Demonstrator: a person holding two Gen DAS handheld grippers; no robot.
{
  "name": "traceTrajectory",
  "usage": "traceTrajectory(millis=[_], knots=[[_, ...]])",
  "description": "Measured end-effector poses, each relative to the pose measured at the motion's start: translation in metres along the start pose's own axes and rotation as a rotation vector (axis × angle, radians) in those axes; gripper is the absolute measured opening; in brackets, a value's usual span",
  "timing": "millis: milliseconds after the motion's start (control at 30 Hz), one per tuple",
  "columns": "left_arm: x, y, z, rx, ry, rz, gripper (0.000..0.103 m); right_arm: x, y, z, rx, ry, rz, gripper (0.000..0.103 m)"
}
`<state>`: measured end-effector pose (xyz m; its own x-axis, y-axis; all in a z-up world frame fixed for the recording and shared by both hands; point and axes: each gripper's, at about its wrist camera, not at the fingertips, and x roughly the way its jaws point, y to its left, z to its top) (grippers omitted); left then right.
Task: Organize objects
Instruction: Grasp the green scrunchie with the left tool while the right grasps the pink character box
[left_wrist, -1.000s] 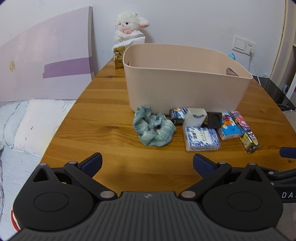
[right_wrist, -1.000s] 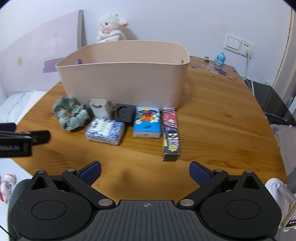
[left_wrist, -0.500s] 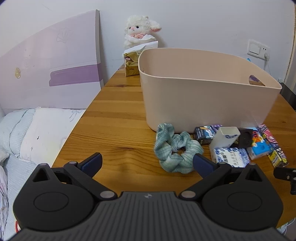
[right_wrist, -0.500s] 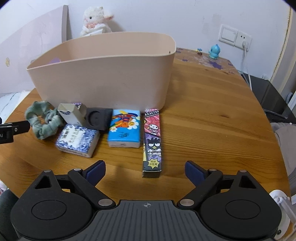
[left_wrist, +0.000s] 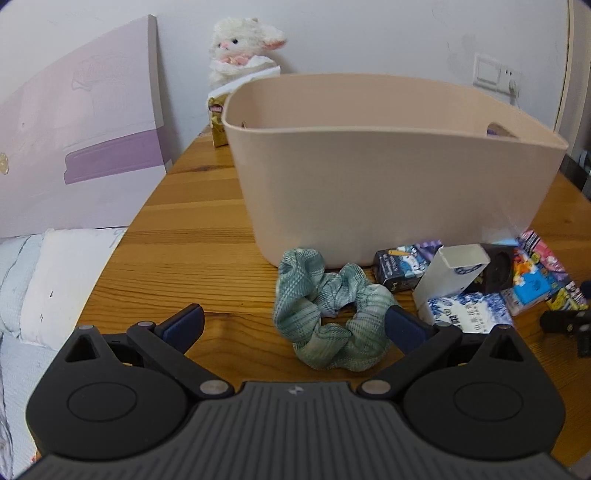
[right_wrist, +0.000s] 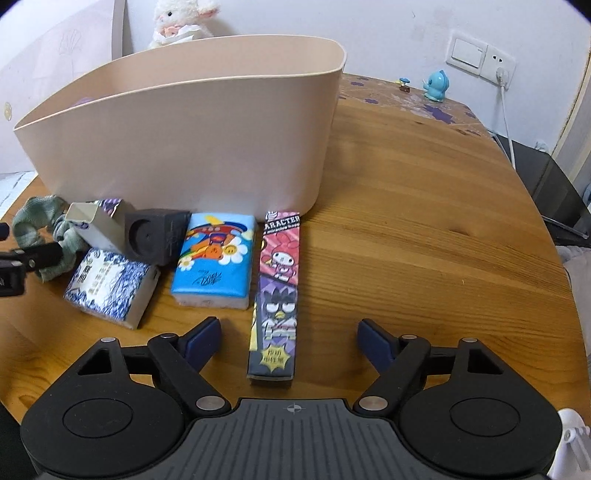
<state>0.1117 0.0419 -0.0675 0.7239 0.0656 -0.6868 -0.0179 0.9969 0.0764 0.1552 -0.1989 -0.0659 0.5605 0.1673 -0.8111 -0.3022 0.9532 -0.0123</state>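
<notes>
A beige plastic bin (left_wrist: 388, 184) stands on the wooden table (left_wrist: 192, 236); it also shows in the right wrist view (right_wrist: 184, 147). In front of it lie a green scrunchie (left_wrist: 328, 317), a white box (left_wrist: 450, 277), a blue-and-white tissue pack (right_wrist: 110, 288), a black block (right_wrist: 155, 236), a blue cartoon tissue pack (right_wrist: 214, 262) and a long cartoon box (right_wrist: 279, 291). My left gripper (left_wrist: 293, 325) is open, its fingers either side of the scrunchie's near edge. My right gripper (right_wrist: 290, 339) is open around the near end of the long box.
A plush lamb (left_wrist: 240, 51) and a gold packet (left_wrist: 218, 122) stand behind the bin. A purple board (left_wrist: 74, 147) leans at the left over a bed (left_wrist: 37, 288). A blue figurine (right_wrist: 436, 85) and wall socket (right_wrist: 480, 55) are at the far right.
Both grippers have moved forward and down towards the table. The scrunchie now lies between my left fingers, and the long box between my right fingers. Nothing on the table has moved.
</notes>
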Motion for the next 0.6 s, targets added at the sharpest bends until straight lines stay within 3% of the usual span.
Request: traceTrajectory(millis=[100, 133, 167, 267, 300, 433, 467, 600], knots=[[0.009, -0.001, 0.0, 0.001, 0.013, -0.017, 0.103, 0.003, -0.001, 0.004, -0.001, -0.01, -0.003, 0.081], [0.011, -0.001, 0.0, -0.043, 0.019, 0.023, 0.103, 0.003, -0.001, 0.005, 0.006, -0.011, 0.005, 0.081], [0.013, -0.002, 0.0, -0.045, 0.021, 0.019, 0.103, 0.003, -0.001, 0.006, 0.009, -0.012, 0.007, 0.078], [0.018, -0.001, 0.0, -0.043, 0.032, 0.001, 0.101, 0.0, 0.003, 0.005, -0.005, -0.02, 0.023, 0.062], [0.019, -0.001, -0.001, -0.042, 0.041, -0.011, 0.089, -0.001, 0.005, 0.004, -0.01, -0.023, 0.029, 0.056], [0.02, 0.003, 0.0, -0.078, 0.054, -0.029, 0.074, -0.005, 0.011, 0.005, -0.025, -0.026, 0.043, 0.035], [0.019, 0.004, 0.0, -0.082, 0.052, -0.025, 0.071, -0.006, 0.013, 0.005, -0.027, -0.028, 0.045, 0.024], [0.015, 0.007, 0.0, -0.089, 0.048, -0.028, 0.047, -0.006, 0.016, 0.006, -0.019, -0.032, 0.041, 0.021]])
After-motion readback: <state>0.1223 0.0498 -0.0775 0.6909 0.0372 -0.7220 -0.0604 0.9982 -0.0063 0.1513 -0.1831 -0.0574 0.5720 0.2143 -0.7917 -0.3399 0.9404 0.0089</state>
